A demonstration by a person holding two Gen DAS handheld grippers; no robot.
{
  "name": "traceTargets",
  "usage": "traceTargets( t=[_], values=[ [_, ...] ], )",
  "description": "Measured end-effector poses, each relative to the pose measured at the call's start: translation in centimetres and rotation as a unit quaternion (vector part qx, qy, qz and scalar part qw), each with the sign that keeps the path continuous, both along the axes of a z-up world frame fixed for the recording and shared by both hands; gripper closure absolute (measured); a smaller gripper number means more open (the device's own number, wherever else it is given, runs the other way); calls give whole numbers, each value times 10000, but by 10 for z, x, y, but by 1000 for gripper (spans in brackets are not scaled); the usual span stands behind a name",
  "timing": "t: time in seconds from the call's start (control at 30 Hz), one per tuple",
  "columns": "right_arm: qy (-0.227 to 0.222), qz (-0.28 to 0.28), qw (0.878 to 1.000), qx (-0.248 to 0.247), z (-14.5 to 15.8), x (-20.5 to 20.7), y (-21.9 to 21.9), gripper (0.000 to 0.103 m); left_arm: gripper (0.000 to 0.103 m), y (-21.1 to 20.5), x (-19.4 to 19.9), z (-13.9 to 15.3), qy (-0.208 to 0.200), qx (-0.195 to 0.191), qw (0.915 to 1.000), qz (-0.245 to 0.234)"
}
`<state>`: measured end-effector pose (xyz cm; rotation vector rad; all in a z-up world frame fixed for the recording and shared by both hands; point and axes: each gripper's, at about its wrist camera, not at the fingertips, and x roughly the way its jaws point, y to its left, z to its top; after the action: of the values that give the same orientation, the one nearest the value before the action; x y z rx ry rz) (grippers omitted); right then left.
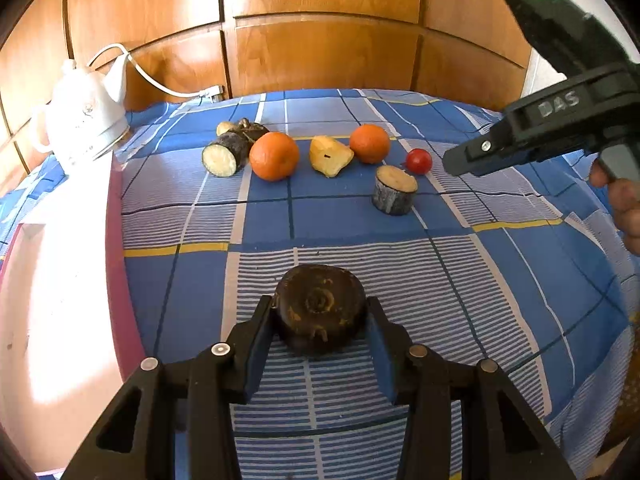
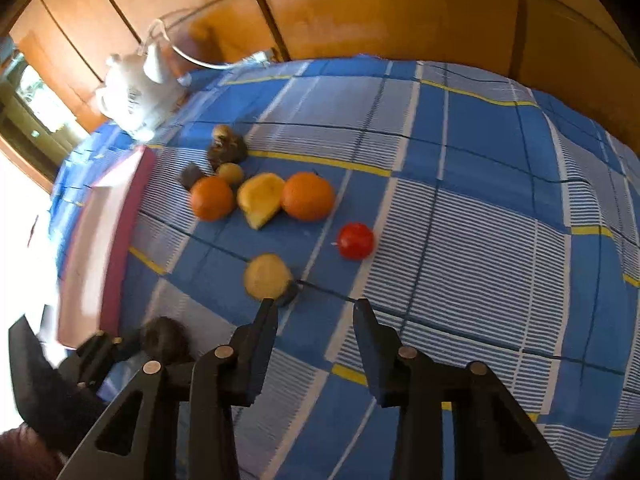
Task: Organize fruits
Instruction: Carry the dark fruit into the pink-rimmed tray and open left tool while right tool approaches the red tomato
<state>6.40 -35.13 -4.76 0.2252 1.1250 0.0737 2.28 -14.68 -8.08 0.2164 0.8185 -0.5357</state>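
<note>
Dark round fruit (image 1: 320, 308) between left gripper (image 1: 320, 320) fingers, near pink tray (image 1: 120, 280) edge.

1. The right gripper (image 2: 316, 312) hangs over the blue checked cloth (image 2: 480, 208), its jaws apart and holding nothing.
2. Just beyond its left fingertip (image 2: 268, 312) lies a pale cut round piece (image 2: 267, 276).
3. Farther off sit a red tomato (image 2: 355, 241), two oranges (image 2: 307, 196) (image 2: 212, 198) and a yellow wedge (image 2: 261, 199).
4. A white kettle (image 2: 138, 96) stands at the far left.
5. The left gripper (image 2: 120, 350), low left, shows against a dark round fruit (image 2: 165, 338).

The right wrist view is motion-blurred: the white kettle (image 2: 138, 94) smears, and the left gripper (image 2: 120, 350) is cut off by the gripper's own black frame.
</note>
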Motion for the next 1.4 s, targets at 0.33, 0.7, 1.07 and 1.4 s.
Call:
traceTargets(
  t=[0.33, 0.7, 1.07, 1.4],
  values=[
    [-57, -303, 9980, -550, -8, 37, -6, 66, 58, 1, -2, -1, -97, -47, 9999, -18],
    [-20, 43, 9976, -689, -27, 52, 2, 78, 59, 13, 0, 16, 229, -355, 9991, -21],
    [46, 40, 9983, -582, -27, 52, 2, 78, 59, 108, 49, 67, 325, -1155, 9818, 1469],
    [22, 60, 9981, -618, -26, 52, 3, 78, 58, 181, 113, 35, 657, -551, 9580, 2735]
  ],
)
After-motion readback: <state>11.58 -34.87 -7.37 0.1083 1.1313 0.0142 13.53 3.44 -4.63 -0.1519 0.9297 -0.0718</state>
